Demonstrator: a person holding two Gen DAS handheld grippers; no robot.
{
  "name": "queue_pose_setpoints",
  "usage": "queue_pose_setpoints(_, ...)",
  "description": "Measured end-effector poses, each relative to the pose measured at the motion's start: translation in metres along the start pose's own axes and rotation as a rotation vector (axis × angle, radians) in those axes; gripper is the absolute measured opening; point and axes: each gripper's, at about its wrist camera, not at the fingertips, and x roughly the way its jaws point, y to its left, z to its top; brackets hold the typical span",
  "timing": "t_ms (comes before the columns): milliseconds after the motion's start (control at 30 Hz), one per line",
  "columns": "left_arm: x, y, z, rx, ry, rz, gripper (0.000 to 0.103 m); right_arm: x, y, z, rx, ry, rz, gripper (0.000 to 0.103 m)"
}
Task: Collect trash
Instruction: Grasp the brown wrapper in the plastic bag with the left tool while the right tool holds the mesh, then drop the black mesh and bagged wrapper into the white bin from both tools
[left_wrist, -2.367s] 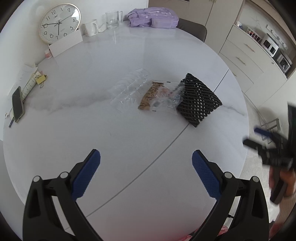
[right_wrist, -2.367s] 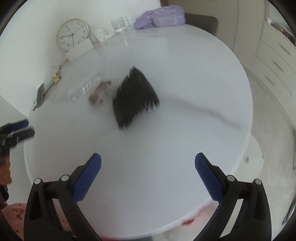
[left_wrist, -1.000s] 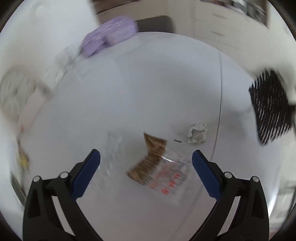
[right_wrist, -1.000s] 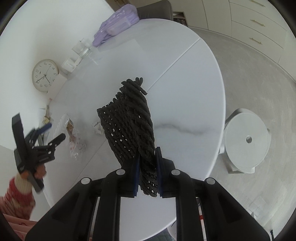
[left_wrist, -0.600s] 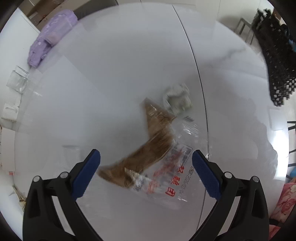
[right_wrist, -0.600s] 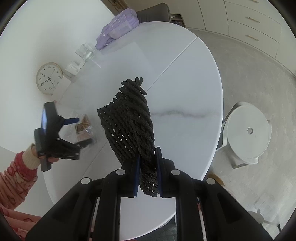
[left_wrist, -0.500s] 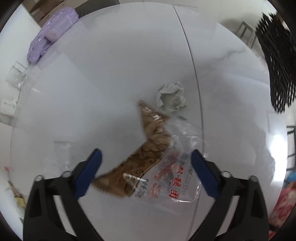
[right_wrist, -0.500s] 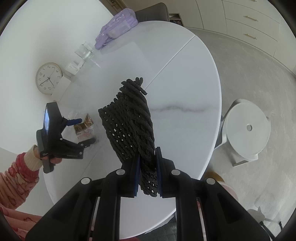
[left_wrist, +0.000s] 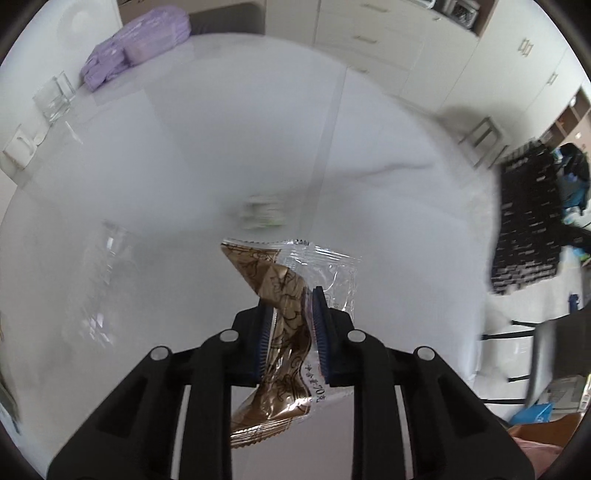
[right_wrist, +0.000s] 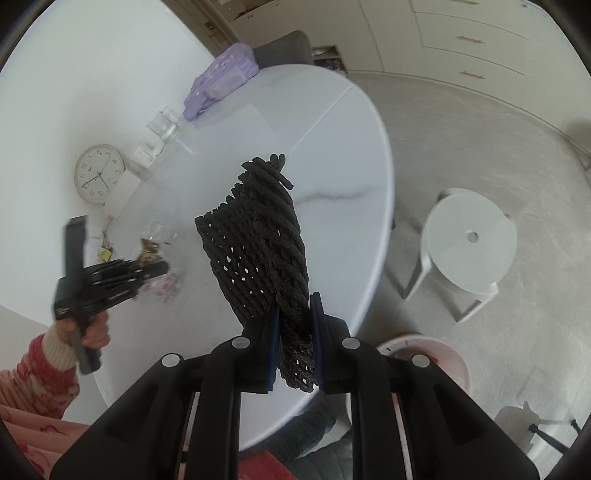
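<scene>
My left gripper (left_wrist: 290, 321) is shut on a brown and clear snack wrapper (left_wrist: 280, 295) and holds it above the white round table (left_wrist: 184, 155). A crumpled paper ball (left_wrist: 264, 216) lies blurred on the table just beyond it. A clear plastic tray (left_wrist: 99, 273) lies to the left. My right gripper (right_wrist: 293, 325) is shut on a black foam net sleeve (right_wrist: 258, 240) and holds it up over the table's edge. The left gripper (right_wrist: 147, 271) with the wrapper also shows in the right wrist view. The black net (left_wrist: 524, 221) shows at the right of the left wrist view.
A purple bag (right_wrist: 221, 83), a glass (right_wrist: 164, 125) and a wall clock (right_wrist: 98, 173) stand at the table's far side. A white stool (right_wrist: 469, 240) and a pink bin (right_wrist: 443, 354) stand on the floor right of the table.
My left gripper has closed on the snack wrapper and lifted it off the table. My right gripper keeps holding the black net, nearly still.
</scene>
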Motion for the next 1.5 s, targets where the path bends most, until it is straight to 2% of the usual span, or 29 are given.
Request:
queue_pose_setpoints(67, -0.02, -0.036, -0.012, 0.009, -0.037, -0.041, 0.022, -0.015, -0.009, -0.014, 0.009, -0.01, -0.029, 0.017)
queue_pose_setpoints(167, -0.035, -0.081, -0.024, -0.02, -0.058, -0.117, 0.022, -0.04, -0.034, -0.047, 0.032, -0.011, -0.126, 0.018)
queue_pose_setpoints(233, -0.035, -0.11, -0.031, -0.047, -0.046, -0.186, 0.022, -0.049, -0.048, -0.065, 0.039, 0.0, -0.191, 0.018)
queue_pose_setpoints(300, -0.031, -0.136, -0.037, -0.024, -0.021, -0.218, 0.022, -0.052, -0.065, -0.086, 0.048, 0.02, -0.26, 0.018)
queue_pose_setpoints(400, -0.025, -0.17, -0.045, 0.051, 0.005, -0.189, 0.022, -0.036, -0.089, -0.114, 0.038, 0.075, -0.354, 0.019)
queue_pose_setpoints(533, -0.021, -0.19, -0.047, 0.045, 0.031, -0.21, 0.022, 0.013, -0.115, -0.143, -0.001, 0.142, -0.386, 0.021)
queue_pose_setpoints(567, -0.021, -0.194, -0.048, 0.048, 0.033, -0.201, 0.022, 0.025, -0.119, -0.147, -0.01, 0.156, -0.388, 0.024)
queue_pose_setpoints(600, -0.021, -0.197, -0.049, 0.052, 0.034, -0.192, 0.022, 0.045, -0.126, -0.156, -0.022, 0.181, -0.388, 0.038)
queue_pose_setpoints(633, -0.02, -0.204, -0.048, 0.061, 0.036, -0.178, 0.022, 0.056, -0.13, -0.16, -0.024, 0.194, -0.384, 0.063)
queue_pose_setpoints(667, -0.02, -0.207, -0.049, 0.066, 0.038, -0.165, 0.022, 0.07, -0.135, -0.165, -0.026, 0.209, -0.385, 0.072)
queue_pose_setpoints(733, -0.022, -0.212, -0.05, 0.065, 0.04, -0.155, 0.022, 0.083, -0.141, -0.171, -0.033, 0.208, -0.4, 0.084)
queue_pose_setpoints(767, -0.023, -0.213, -0.051, 0.065, 0.039, -0.147, 0.022, 0.086, -0.144, -0.171, -0.028, 0.22, -0.417, 0.086)
queue_pose_setpoints(833, -0.028, -0.221, -0.053, 0.062, 0.032, -0.141, 0.022, 0.078, -0.149, -0.168, -0.002, 0.213, -0.428, 0.093)
queue_pose_setpoints(900, -0.028, -0.225, -0.054, 0.061, 0.03, -0.137, 0.022, 0.055, -0.148, -0.164, 0.029, 0.161, -0.431, 0.1)
queue_pose_setpoints(1067, -0.023, -0.242, -0.053, 0.078, 0.042, -0.159, 0.022, -0.011, -0.156, -0.151, 0.059, 0.052, -0.47, 0.1)
queue_pose_setpoints(1300, -0.004, -0.274, -0.053, 0.138, 0.088, -0.2, 0.022, -0.071, -0.156, -0.141, 0.085, -0.042, -0.488, 0.1)
queue_pose_setpoints(1333, -0.001, -0.281, -0.054, 0.149, 0.098, -0.204, 0.024, -0.077, -0.156, -0.142, 0.086, -0.053, -0.488, 0.1)
queue_pose_setpoints(1400, 0.008, -0.291, -0.056, 0.169, 0.128, -0.194, 0.038, -0.089, -0.155, -0.144, 0.087, -0.072, -0.485, 0.1)
queue_pose_setpoints(1467, 0.016, -0.305, -0.059, 0.197, 0.153, -0.18, 0.068, -0.095, -0.156, -0.146, 0.086, -0.084, -0.488, 0.1)
queue_pose_setpoints(1500, 0.016, -0.308, -0.062, 0.205, 0.156, -0.173, 0.075, -0.099, -0.157, -0.147, 0.087, -0.089, -0.49, 0.1)
